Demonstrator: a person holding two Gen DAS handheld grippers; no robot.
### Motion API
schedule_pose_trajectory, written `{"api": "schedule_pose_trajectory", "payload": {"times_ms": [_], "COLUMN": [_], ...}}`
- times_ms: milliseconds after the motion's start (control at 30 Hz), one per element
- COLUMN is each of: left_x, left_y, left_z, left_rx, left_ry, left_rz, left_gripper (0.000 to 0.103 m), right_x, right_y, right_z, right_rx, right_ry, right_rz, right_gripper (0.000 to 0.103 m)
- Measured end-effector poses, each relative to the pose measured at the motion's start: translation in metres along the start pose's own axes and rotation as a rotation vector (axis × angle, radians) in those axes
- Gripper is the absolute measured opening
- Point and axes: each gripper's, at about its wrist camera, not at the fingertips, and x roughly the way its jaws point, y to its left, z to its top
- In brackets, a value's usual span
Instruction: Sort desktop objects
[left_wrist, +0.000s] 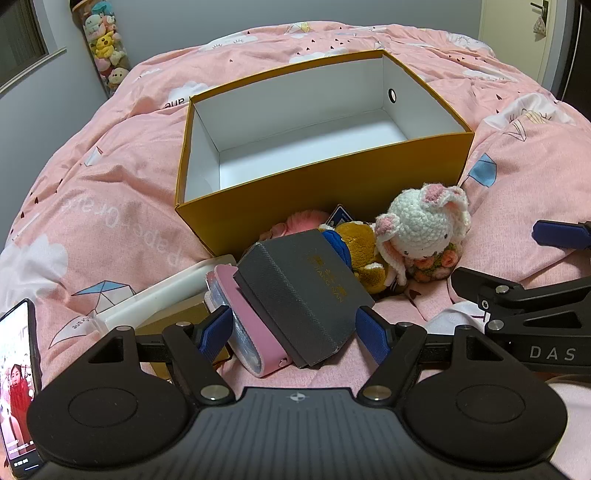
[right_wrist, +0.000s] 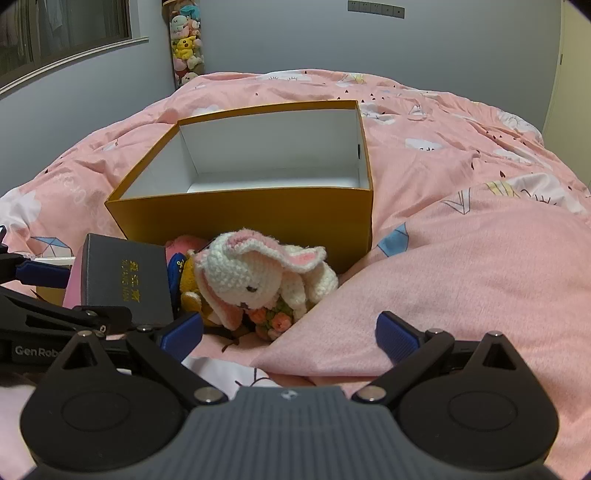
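One open yellow box (left_wrist: 317, 206) sits at the centre of the left wrist view on the pink bed cover (left_wrist: 110, 192), with nothing inside it, and the clutter to be sorted lies heaped against its near wall, in the lower middle of the frame. The left tongs (left_wrist: 291, 332) are spread wide on either side of the dark grey case (left_wrist: 310, 291), neither blue pad yet pressing it. To do this well, I would centre the case between the pads, close across its narrow width, and lift straight up so the pink-edged item (left_wrist: 251, 325) beneath is not dragged along. The right tongs (right_wrist: 288, 332) are likewise released, holding nothing, hovering over bare cover at the lower middle of their view, just beside the crochet rabbit (right_wrist: 255, 273).

Counted: one box, one grey case, one pink-edged item, one white tray (left_wrist: 162, 295), one white rabbit, one brown plush toy (left_wrist: 360, 251), one pink fluffy thing (left_wrist: 303, 218), one phone (left_wrist: 18, 387) at the lower left edge.
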Motion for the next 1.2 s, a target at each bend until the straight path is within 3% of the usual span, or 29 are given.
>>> {"api": "schedule_pose_trajectory", "payload": {"times_ms": [467,567,700,833,1067,1200], "left_x": [0.0,-0.004,-0.009,-0.012,-0.013,-0.016], "left_y": [0.001,0.009,0.027,0.045,0.068,0.075], "left_z": [0.0,0.0,0.002,0.011,0.019,0.022], "left_rx": [-0.004,-0.04,-0.104,-0.122,-0.152,-0.15], "left_ry": [-0.001,-0.017,-0.024,-0.004,0.029,0.043], "left_rz": [-0.008,-0.052,-0.125,-0.196,-0.204,-0.194], "left_gripper": [0.085,0.085,0.075,0.062,0.061,0.061], "right_x": [0.002,0.002,0.002,0.0,0.003,0.005], "right_y": [0.0,0.002,0.003,0.003,0.004,0.019], "right_z": [0.0,0.001,0.001,0.003,0.017,0.03], "right_rx": [0.001,-0.012,-0.022,-0.025,-0.052,-0.107], "right_ry": [0.005,0.009,0.012,0.011,0.051,0.065], "right_rz": [0.004,0.006,0.008,0.017,0.133,0.236], "right_gripper": [0.1,0.101,0.099,0.09,0.067,0.063]}}
